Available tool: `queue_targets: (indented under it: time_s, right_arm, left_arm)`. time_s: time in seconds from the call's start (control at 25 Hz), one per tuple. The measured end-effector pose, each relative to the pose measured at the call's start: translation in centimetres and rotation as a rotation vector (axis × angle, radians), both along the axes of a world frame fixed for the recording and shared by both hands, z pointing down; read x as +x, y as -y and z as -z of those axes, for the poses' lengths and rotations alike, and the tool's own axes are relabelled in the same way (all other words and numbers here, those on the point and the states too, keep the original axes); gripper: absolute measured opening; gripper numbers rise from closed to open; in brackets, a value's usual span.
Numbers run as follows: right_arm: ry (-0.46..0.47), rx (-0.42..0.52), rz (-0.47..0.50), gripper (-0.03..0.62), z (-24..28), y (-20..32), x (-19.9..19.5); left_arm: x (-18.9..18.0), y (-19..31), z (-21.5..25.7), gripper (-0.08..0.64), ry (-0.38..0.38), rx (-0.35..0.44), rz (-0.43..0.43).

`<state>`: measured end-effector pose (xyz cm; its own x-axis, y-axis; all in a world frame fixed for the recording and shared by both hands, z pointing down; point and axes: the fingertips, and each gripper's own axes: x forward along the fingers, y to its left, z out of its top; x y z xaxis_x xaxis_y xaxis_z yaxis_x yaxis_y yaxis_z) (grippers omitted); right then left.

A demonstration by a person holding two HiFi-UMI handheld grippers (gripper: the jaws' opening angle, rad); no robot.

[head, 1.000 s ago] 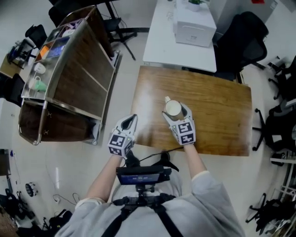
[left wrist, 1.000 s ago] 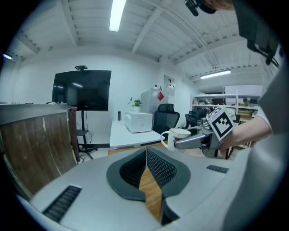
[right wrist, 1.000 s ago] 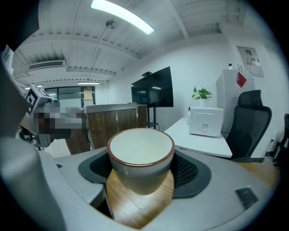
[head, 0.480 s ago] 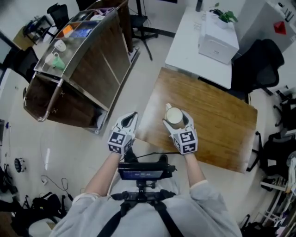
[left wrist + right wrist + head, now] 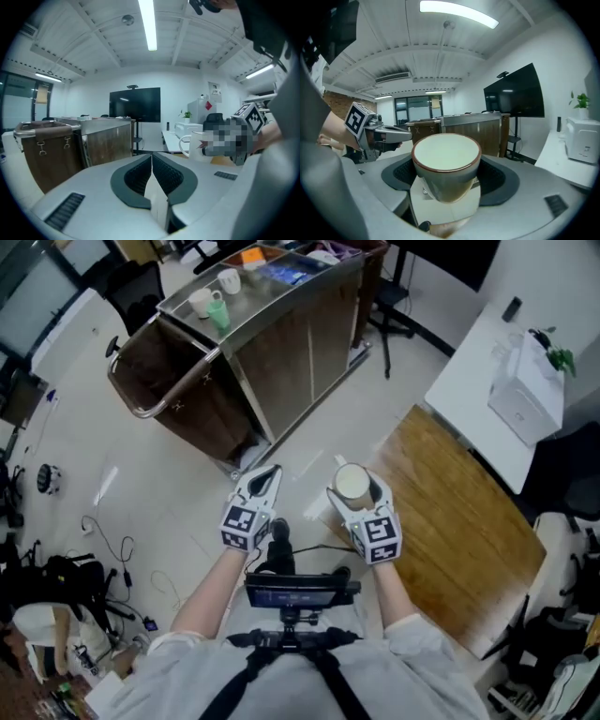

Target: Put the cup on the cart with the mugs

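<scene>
- Right claw [image 5: 353,489] pinches the cup [image 5: 446,165] upright — gripped by its sides.
- Left claw [image 5: 271,473] is pressed together, empty.
- Cart [image 5: 302,341] stands ahead, well apart — mugs [image 5: 202,303] on its top.

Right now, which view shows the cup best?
The right gripper view: the cup fills the centre, rim and wall clear. The head view shows only its top; the left gripper view shows a partly blurred side.

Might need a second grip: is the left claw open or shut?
Shut: the left claw's pads meet, nothing between them, in its own view.
</scene>
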<state>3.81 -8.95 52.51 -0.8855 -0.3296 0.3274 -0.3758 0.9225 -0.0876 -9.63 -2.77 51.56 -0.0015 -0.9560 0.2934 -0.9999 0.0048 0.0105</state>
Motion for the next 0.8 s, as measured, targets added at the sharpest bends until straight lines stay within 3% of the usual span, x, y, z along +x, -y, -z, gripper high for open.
queue_targets:
  time_s: [0.12,0.32,0.8]
  right_arm:
    - [0.009,0.011,0.081,0.396,0.8,-1.8,-4.7]
    - [0.012,-0.032,0.133,0.396,1.5,-3.1,-11.5]
    - [0.055,0.026,0.079,0.396,8.2,2.3,-25.4]
  left_arm:
    - [-4.1,-2.1,1.1,0.012,-0.006,0.006,0.066]
    - [-9.8,-3.6,1.9,0.012,-0.039,0.023,0.126]
    - [-21.6,1.6,8.1,0.012,-0.053,0.105,0.048]
